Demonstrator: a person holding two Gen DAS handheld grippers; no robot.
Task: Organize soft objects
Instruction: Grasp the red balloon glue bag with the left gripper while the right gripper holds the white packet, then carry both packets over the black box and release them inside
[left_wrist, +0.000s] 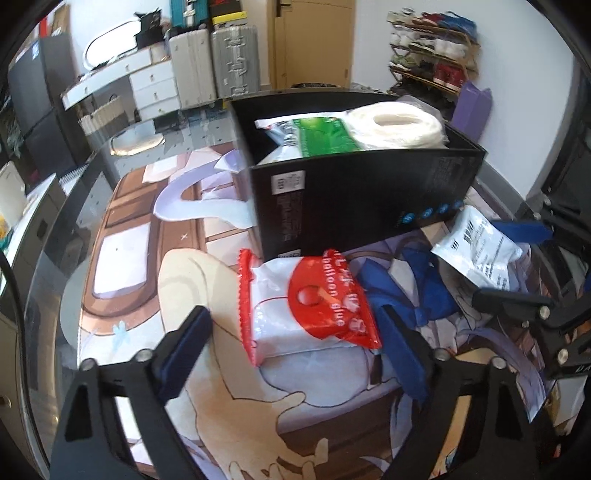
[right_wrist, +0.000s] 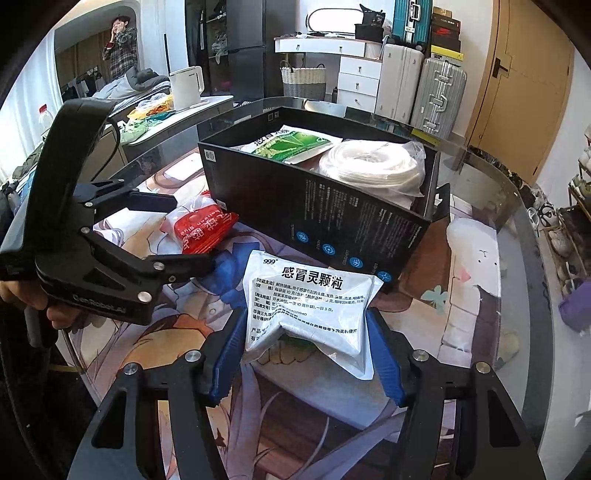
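A black box (left_wrist: 362, 206) (right_wrist: 332, 218) stands on the table and holds a green-and-white packet (left_wrist: 314, 136) (right_wrist: 291, 144) and a white roll in plastic (left_wrist: 399, 125) (right_wrist: 373, 166). A red-and-white balloon glue bag (left_wrist: 306, 306) (right_wrist: 199, 225) lies in front of it, between the fingers of my open left gripper (left_wrist: 295, 339) (right_wrist: 188, 236), not squeezed. My right gripper (right_wrist: 306, 350) is shut on a white medicine packet (right_wrist: 306, 306) (left_wrist: 476, 251), which buckles between the blue pads.
The round glass table carries an anime-print mat (left_wrist: 221, 369) (right_wrist: 472, 266). Behind stand a white dresser (right_wrist: 358, 77), suitcases (right_wrist: 436, 96), a kettle (right_wrist: 186, 86), a woven basket (right_wrist: 303, 79) and a shoe rack (left_wrist: 432, 55).
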